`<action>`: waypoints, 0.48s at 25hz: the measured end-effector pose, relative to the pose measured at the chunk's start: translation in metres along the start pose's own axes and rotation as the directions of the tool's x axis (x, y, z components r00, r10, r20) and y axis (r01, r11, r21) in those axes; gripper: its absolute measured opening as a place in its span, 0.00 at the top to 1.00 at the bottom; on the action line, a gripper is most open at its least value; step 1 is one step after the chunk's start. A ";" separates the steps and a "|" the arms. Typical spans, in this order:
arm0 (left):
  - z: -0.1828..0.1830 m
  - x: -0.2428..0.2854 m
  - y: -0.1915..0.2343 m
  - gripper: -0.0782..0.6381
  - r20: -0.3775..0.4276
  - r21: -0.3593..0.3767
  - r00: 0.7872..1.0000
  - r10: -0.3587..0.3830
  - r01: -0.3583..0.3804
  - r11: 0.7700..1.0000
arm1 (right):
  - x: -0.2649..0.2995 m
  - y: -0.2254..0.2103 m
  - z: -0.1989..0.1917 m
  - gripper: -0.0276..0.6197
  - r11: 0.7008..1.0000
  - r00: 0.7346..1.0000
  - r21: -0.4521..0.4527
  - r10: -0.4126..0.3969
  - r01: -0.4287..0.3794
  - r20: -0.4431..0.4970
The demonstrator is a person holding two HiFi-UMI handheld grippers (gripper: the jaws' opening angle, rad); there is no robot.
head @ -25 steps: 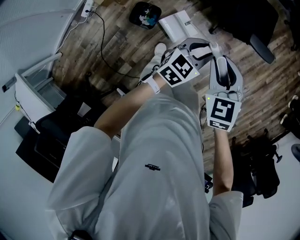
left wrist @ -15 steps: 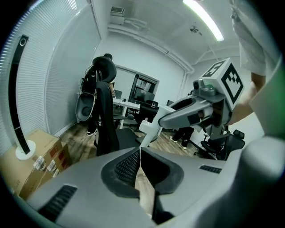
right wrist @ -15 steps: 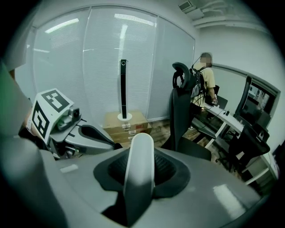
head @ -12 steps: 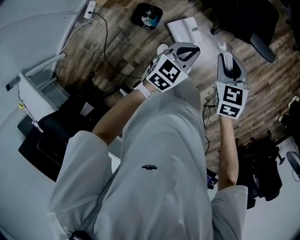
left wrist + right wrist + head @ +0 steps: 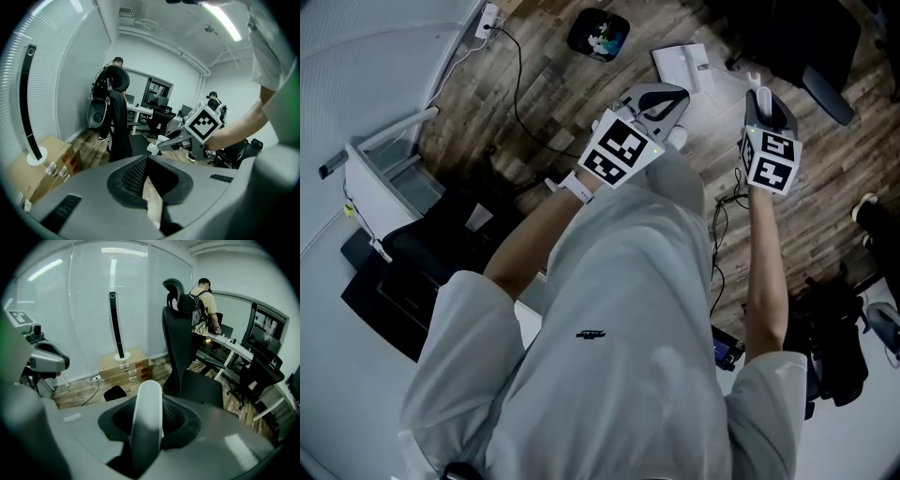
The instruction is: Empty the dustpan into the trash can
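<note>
While your right gripper clamped fingers on its handle and your left gripper had fingers closed empty, the dustpan was near the trash can, seemingly mid-carry, next needing tipping over it.

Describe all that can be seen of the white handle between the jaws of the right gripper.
The white handle is a smooth, slightly glossy bar with a rounded end; it looks like plastic. In the right gripper view it rises between the jaws of the right gripper, leaning slightly right, its end past the dark ribbed pads. The pads close on it from both sides; nothing else touches the visible part. Its lower length is hidden by the gripper body.
</note>
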State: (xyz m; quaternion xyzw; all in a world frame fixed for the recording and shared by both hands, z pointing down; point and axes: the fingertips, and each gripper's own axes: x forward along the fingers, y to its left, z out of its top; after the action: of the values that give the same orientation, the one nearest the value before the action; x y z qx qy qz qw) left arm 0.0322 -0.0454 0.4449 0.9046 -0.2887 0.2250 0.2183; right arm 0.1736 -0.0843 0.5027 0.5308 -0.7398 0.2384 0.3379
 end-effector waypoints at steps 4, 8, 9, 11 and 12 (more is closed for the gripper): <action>0.002 0.000 0.002 0.88 -0.001 -0.006 1.000 0.014 -0.014 1.000 | 0.020 -0.014 -0.010 0.77 0.999 1.000 0.032 0.007 -0.006 -0.013; 0.000 0.003 -0.006 0.88 -0.012 -0.015 1.000 -0.001 0.001 1.000 | 0.030 -0.023 -0.023 0.76 0.997 1.000 0.078 0.011 -0.009 -0.026; 0.000 0.002 -0.008 0.88 -0.015 -0.012 1.000 -0.007 0.007 1.000 | 0.032 -0.024 -0.024 0.76 0.996 1.000 0.089 0.011 -0.009 -0.028; 0.001 0.000 -0.011 0.88 -0.022 0.002 1.000 -0.014 0.014 1.000 | 0.036 -0.023 -0.027 0.76 0.993 0.999 0.114 0.012 -0.008 -0.030; 0.000 0.000 -0.012 0.88 -0.022 0.005 1.000 -0.016 0.016 1.000 | 0.038 -0.023 -0.030 0.76 0.992 0.999 0.129 0.012 -0.007 -0.032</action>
State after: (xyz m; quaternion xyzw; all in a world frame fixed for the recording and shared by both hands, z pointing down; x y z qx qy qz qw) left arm 0.0395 -0.0364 0.4413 0.9049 -0.2783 0.2341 0.2211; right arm 0.1948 -0.0944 0.5508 0.5441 -0.7197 0.2960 0.3137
